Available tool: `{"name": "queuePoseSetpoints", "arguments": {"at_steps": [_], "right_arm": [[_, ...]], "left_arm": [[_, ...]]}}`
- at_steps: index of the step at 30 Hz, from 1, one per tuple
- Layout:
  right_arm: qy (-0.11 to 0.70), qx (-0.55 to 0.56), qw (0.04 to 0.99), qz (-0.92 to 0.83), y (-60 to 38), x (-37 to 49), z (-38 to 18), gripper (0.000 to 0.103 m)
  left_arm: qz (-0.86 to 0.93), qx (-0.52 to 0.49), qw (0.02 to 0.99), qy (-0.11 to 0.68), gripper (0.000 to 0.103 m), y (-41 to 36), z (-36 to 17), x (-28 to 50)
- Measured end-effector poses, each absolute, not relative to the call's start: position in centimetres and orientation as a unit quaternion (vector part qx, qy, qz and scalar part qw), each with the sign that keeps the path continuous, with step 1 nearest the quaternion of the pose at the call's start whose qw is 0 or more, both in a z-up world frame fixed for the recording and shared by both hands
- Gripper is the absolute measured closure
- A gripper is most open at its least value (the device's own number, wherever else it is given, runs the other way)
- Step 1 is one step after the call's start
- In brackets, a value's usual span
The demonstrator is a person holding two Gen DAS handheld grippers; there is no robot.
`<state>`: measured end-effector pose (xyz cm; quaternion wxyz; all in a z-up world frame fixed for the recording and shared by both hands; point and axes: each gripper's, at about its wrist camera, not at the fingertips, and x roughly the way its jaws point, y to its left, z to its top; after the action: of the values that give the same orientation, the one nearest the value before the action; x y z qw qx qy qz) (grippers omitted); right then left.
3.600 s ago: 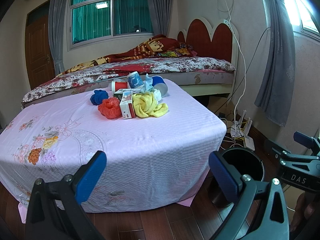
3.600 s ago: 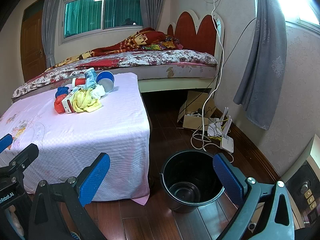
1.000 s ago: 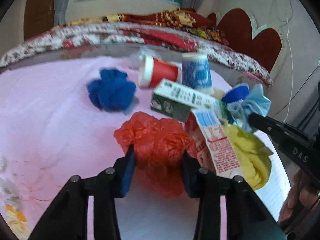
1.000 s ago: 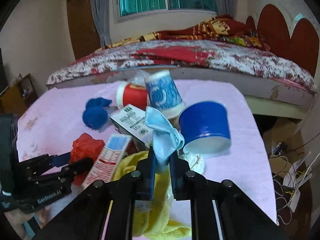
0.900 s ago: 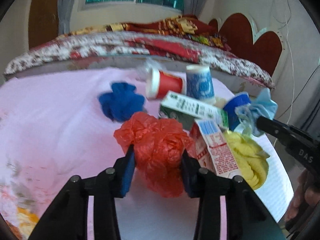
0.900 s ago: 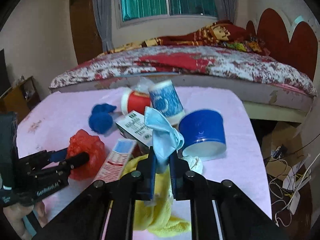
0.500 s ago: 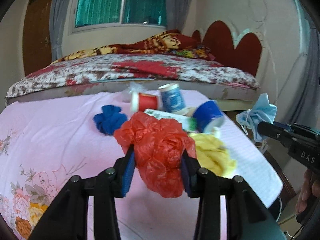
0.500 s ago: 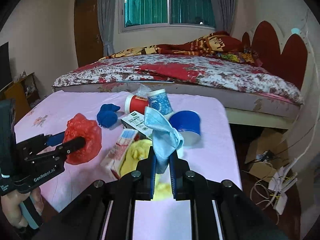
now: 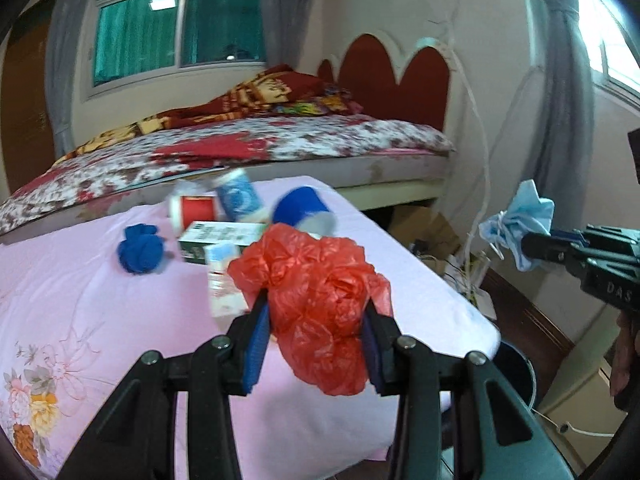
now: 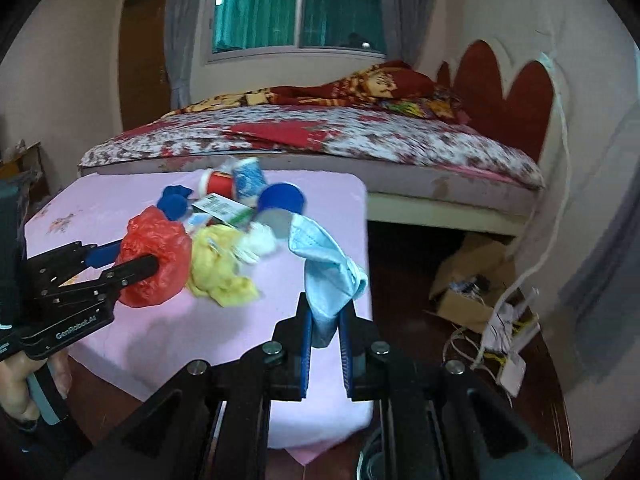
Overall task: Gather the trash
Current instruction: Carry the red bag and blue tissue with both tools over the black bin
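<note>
My left gripper (image 9: 316,314) is shut on a crumpled red plastic bag (image 9: 316,292), held above the pink-clothed table (image 9: 80,280). My right gripper (image 10: 326,316) is shut on a light blue face mask (image 10: 324,264), held off the table's right edge. Each gripper shows in the other's view: the left gripper (image 10: 136,258) with the red bag (image 10: 160,248), the right gripper (image 9: 532,246) with the mask (image 9: 520,220). A black bin (image 9: 516,364) stands on the floor by the table's right corner, mostly hidden.
On the table lie a blue wad (image 9: 140,252), a red cup (image 9: 196,210), two blue cups (image 9: 304,212), two cartons (image 9: 224,238) and a yellow cloth (image 10: 220,268). A bed (image 10: 360,136) stands behind. Cables, a router (image 10: 512,360) and a cardboard box (image 10: 468,280) lie on the floor at right.
Both grippers have pulled back from the pile and risen, each still holding its item. The right one has swung to the right, past the table's edge.
</note>
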<state>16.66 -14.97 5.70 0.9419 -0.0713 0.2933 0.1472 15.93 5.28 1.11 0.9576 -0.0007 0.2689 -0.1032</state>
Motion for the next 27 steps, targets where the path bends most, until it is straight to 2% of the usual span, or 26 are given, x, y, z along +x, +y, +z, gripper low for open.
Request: {"name": "queuePoseSetpoints", "arguments": {"at_steps": [16,27], "right_arm": [[0.32,-0.028,0.941,0.104,-26.5,11.7,2.5,0.09],[0.381,-0.013,0.92,0.088,-32.5,10.5,-3.9,0.09]], "left_arm": [[-0.223,0.023,0.929,0.294,0.061,-7.7,-0.2,13.2],[-0.293,0.048,0.887,0.355,0.061,-14.3,-4.5,12.7]]}}
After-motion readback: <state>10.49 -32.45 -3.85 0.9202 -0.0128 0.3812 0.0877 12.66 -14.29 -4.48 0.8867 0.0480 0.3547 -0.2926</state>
